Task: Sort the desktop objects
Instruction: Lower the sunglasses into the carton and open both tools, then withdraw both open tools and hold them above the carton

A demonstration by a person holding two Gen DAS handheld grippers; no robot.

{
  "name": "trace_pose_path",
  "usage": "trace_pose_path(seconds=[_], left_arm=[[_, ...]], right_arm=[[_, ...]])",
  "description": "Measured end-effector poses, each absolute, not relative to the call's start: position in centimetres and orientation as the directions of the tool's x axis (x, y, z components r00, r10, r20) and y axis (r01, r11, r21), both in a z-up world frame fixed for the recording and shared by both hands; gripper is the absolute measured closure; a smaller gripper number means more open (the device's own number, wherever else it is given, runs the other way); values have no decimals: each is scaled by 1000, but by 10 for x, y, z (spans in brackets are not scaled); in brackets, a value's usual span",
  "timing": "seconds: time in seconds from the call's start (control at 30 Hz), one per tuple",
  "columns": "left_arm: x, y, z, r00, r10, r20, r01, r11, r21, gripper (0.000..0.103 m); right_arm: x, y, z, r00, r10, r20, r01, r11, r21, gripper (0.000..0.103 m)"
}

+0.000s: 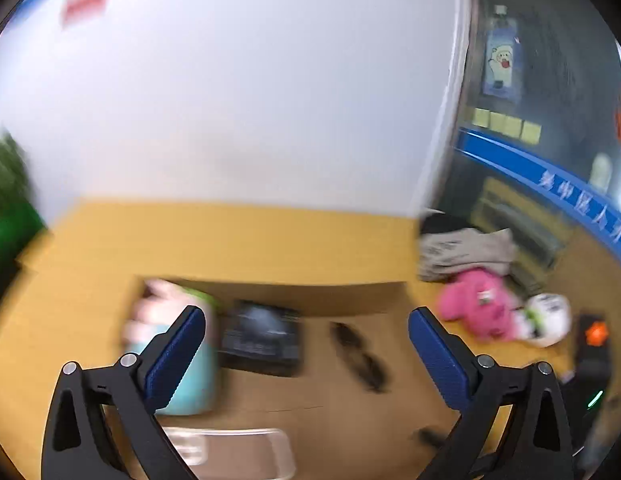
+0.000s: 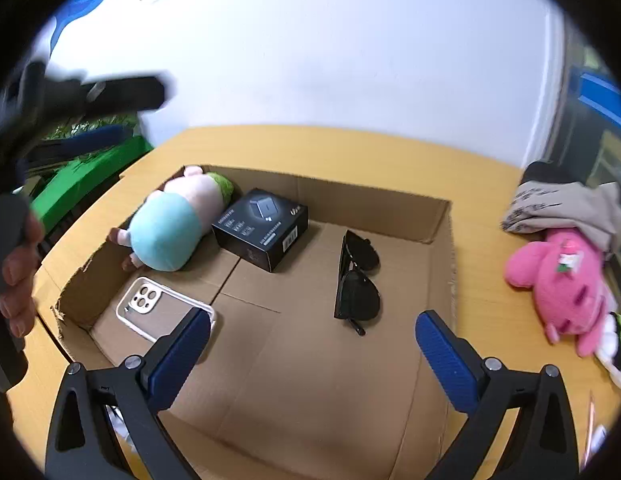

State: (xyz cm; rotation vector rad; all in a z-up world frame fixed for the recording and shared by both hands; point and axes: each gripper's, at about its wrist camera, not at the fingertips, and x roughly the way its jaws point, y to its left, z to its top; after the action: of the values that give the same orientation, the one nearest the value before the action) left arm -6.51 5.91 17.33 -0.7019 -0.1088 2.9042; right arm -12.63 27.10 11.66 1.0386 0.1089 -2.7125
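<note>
— What's in the cardboard box (image 2: pixel 390 216) right now?

— Four things, all lying on its floor. A plush pig in a light-blue top (image 2: pixel 170 224) is tucked into the far left corner. Just beside it, to the right, sits a black product box (image 2: pixel 262 228), turned at an angle. A pair of black sunglasses (image 2: pixel 356 280) lies folded further right, apart from the product box. Near the left wall at the front there's a clear phone case with a white rim (image 2: pixel 162 308), camera cut-out facing up.

— And the two tools?

— Both empty. The right gripper (image 2: pixel 312 344) hangs over the front part of the box, its blue-padded jaws spread wide with only bare cardboard between them. The left gripper (image 1: pixel 306 344) has its jaws spread just as wide, nothing pinched; its view is smeared with blur, but the same pig (image 1: pixel 166 320), product box (image 1: pixel 262 336) and sunglasses (image 1: pixel 358 356) show below it.

— Anything outside the box?

— On the yellow counter (image 2: pixel 482 280) to the right, a pink plush toy (image 2: pixel 558 284) lies against a heap of grey cloth (image 2: pixel 566 208). A hand (image 2: pixel 16 280) shows at the left edge of the right gripper's view.
</note>
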Motion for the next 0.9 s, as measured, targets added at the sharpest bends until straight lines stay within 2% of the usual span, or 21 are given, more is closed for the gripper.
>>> trace_pose_path(seconds=[0.13,0.4,0.63,0.9], left_arm=[[-9,38,161,-891,52,-451,-62,-998,7,0],[51,13,141,-884,12,-467,-12,-1000,-4,0],[56,17,141,-879,57,-474,-37,-998,-53,0],[56,24,137,-873,85,-481,-72,-996,-45,0]], right_arm=[[-94,272,126,-744,-215,-633,226,-972,64,1],[-50,265,122,-738,-227,-636,210,-972,104,1],[-35,261,140,-774,-184,-606,178,-981,71,1],[-31,259,138,-772,-168,-613,163,-984,66,1]])
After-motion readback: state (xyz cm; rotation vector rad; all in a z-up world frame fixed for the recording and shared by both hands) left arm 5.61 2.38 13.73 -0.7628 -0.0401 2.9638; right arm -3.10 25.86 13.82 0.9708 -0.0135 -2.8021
